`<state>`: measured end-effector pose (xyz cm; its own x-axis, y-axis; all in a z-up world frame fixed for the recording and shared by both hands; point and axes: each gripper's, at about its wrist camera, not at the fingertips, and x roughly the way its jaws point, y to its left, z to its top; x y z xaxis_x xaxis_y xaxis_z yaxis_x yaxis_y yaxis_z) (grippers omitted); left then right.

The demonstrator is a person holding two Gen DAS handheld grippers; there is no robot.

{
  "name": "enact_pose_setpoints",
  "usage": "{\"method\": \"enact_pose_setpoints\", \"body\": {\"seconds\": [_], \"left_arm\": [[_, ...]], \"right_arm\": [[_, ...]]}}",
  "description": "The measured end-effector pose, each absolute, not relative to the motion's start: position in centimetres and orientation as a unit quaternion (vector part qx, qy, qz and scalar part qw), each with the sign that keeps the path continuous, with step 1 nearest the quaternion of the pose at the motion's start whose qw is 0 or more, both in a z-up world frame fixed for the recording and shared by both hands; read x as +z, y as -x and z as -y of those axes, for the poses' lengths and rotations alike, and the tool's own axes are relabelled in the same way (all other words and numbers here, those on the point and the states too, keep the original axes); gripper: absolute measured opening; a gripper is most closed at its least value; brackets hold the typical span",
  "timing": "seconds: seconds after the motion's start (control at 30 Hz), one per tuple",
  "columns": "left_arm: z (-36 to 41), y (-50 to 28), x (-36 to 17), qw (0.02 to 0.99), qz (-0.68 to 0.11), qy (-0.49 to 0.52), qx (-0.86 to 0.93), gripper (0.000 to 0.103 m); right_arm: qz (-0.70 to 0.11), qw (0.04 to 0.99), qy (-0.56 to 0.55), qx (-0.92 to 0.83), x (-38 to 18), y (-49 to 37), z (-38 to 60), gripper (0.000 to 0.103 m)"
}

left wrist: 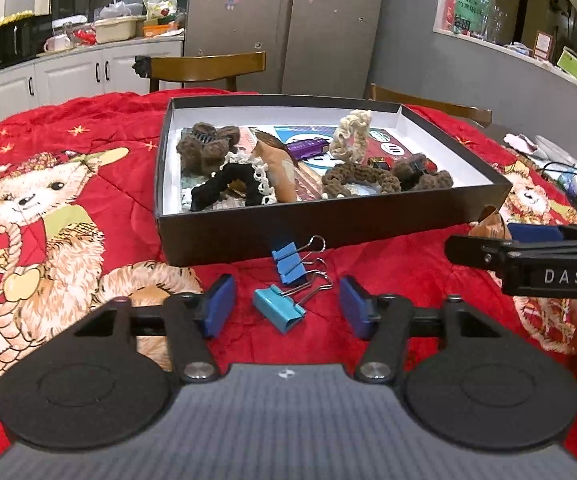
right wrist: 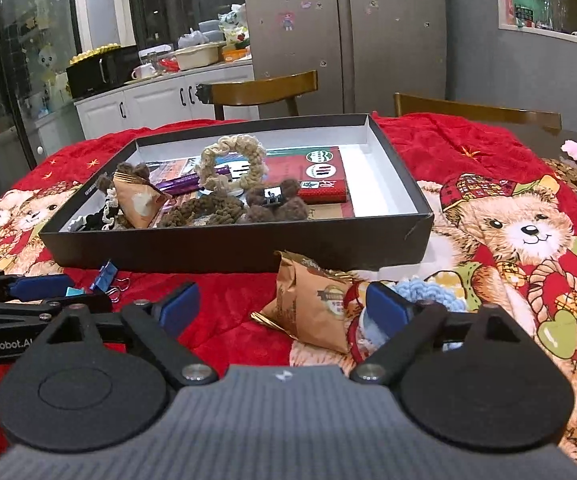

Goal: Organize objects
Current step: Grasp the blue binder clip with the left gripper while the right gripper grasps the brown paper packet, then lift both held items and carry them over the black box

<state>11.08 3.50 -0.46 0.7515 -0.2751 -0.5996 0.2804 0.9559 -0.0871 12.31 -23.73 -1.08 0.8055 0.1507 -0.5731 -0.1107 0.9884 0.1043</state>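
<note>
At 12 o'clock, box (left wrist: 248,236) holds scrunchies (left wrist: 204,148), packet (left wrist: 276,168). Left hand-held gripper (left wrist: 284,308) apart around teal clip (left wrist: 278,308); right hand-held gripper (right wrist: 284,312) apart around brown packet (right wrist: 312,304) outside.

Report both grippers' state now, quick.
Left gripper: open, holding nothing; two blue binder clips lie between its fingers.
Right gripper: open, holding nothing; the brown snack packet sits between its fingers.

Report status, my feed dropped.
Left tool open over two clips. Right tool open around snack bag. Box ahead, nothing blocking.
</note>
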Motion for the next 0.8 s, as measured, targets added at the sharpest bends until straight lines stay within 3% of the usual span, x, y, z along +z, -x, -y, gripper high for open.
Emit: {"method": "enact_pose_setpoints", "body": {"seconds": [0.2, 0.53, 0.8], "left_arm": [[-2.6, -10.3, -0.6, 0.936, -0.31, -0.045, -0.161, 0.033], [-2.2, -9.8, -0.7, 0.937, -0.304, -0.057, -0.163, 0.033], [-2.2, -9.7, -0.8, 0.94, -0.3, -0.062, -0.149, 0.033]], "right_arm": [[-0.311, 0.948, -0.03, 0.063, -1.9, -12.3, 23.1, 0.084], [-0.308, 0.95, -0.035, 0.039, -2.0, -12.2, 23.4, 0.056], [-0.304, 0.951, -0.045, 0.032, -2.0, -12.2, 23.7, 0.052]]}}
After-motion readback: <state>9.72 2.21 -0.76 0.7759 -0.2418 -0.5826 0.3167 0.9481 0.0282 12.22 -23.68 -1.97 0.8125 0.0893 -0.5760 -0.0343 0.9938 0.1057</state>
